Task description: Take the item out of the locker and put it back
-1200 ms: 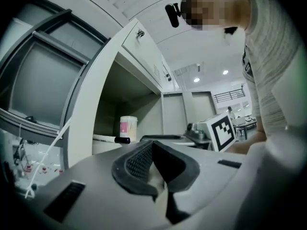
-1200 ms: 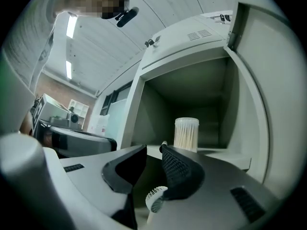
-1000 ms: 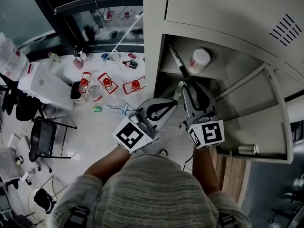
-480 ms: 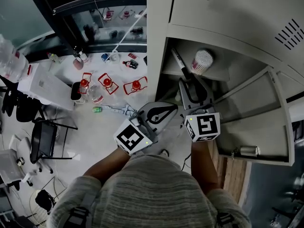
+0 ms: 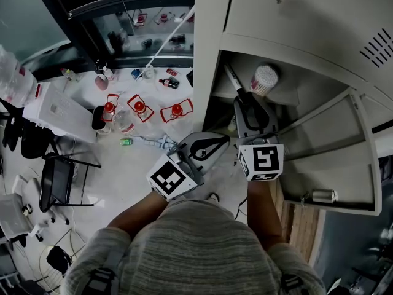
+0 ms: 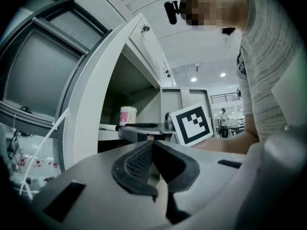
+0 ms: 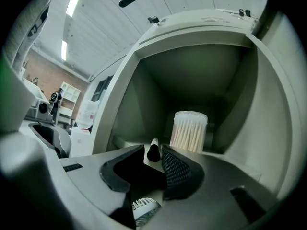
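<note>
A locker compartment (image 5: 288,97) stands open, its shelf holding a black-capped marker (image 5: 232,78) and a round tub of cotton swabs (image 5: 264,78). My right gripper (image 5: 244,98) points level into the compartment and is open; its jaws have just been opening. In the right gripper view the marker's dark end (image 7: 154,147) lies between the right gripper's (image 7: 152,158) pads, which do not press on it, and the swab tub (image 7: 188,131) stands just behind to the right. My left gripper (image 5: 216,142) waits outside the locker, shut and empty (image 6: 152,145).
The compartment's door (image 5: 344,158) hangs open to the right, with a small metal cylinder (image 5: 319,195) at its lower edge. A closed, vented locker door (image 5: 368,48) is above. To the left, far below, are red-capped bottles (image 5: 138,106), a white box (image 5: 55,109) and a chair (image 5: 55,177).
My right gripper has moved a little deeper toward the shelf, up to the marker, and its jaws have spread. The left gripper has stayed where it was.
</note>
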Motion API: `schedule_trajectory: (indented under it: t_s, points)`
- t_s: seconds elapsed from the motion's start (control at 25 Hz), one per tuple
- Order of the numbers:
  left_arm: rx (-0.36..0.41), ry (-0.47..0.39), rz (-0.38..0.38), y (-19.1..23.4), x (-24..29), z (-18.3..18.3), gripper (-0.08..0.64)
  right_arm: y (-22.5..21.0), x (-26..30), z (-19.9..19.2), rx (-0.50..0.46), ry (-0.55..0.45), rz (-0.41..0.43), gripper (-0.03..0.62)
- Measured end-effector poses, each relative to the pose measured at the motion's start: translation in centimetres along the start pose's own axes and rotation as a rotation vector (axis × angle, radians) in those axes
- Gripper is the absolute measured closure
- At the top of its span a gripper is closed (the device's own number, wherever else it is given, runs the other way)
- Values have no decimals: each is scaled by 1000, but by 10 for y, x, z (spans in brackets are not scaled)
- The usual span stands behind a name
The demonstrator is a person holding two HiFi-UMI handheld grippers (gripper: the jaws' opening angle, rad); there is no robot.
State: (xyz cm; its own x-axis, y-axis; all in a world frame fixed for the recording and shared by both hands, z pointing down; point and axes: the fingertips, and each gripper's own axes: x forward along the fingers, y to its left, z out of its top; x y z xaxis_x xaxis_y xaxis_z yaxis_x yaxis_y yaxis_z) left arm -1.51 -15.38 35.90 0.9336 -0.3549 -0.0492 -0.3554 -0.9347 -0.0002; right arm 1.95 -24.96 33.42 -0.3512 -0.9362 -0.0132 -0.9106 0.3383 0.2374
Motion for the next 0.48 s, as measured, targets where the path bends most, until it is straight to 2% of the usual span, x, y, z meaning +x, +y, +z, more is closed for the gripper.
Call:
schedule_trajectory:
  t_s: [0.08, 0.12, 0.48]
  points:
    - [-3, 6, -3, 0, 1, -1, 554, -1, 0, -1, -12, 14, -10, 475]
    - [-2, 4, -6, 0, 2, -1, 554, -1, -1, -1, -8, 20, -15, 503]
    - [10, 4, -11, 0, 2, 0, 554, -1, -1, -1, 6, 22, -33, 506]
